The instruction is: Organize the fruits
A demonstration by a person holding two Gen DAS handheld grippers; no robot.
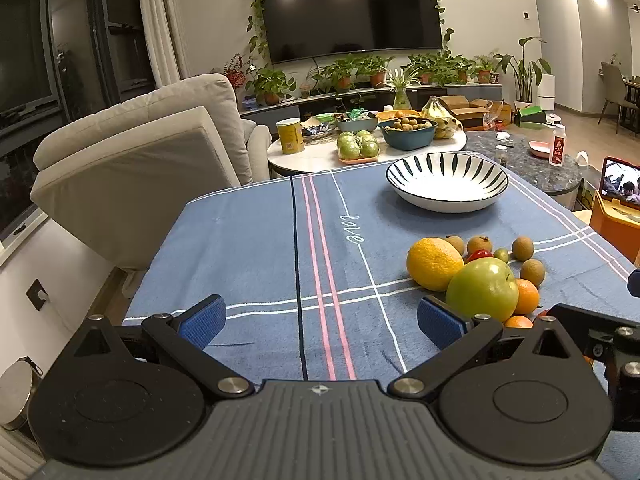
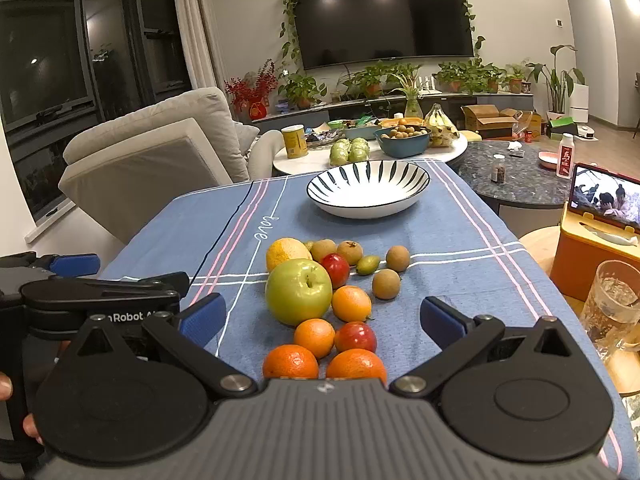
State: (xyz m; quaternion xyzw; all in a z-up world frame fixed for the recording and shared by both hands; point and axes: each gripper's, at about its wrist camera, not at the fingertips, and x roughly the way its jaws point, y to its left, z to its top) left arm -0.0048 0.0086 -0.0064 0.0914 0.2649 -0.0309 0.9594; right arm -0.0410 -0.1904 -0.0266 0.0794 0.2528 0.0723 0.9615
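Your left tongs (image 1: 322, 322) are spread wide with nothing between the ribbed blue pads (image 1: 202, 322), hovering over the bench's blue woven cloth (image 1: 248, 248) with its pink and white stripes. Your right tongs (image 2: 322, 316) are spread just as wide, framing the fruit pile without touching it.

The fruit lies loose on the cloth, clustered close together: a smooth, glossy green apple (image 2: 298, 292) against a dimpled yellow citrus (image 2: 286, 252), with a shiny red fruit (image 2: 336, 270) just behind the apple. Nearer you sit round, pebbly-skinned oranges (image 2: 290, 362), and another small red fruit (image 2: 355, 337) among them. Several small brown, rough-skinned round fruits (image 2: 386, 284) and one little green oval fruit (image 2: 367, 265) are scattered at the far edge of the pile.

Beyond the pile, well apart, stands a wide, shallow ceramic bowl (image 2: 368, 204), white with dark radiating strokes inside and a dark rim; nothing shows in it.
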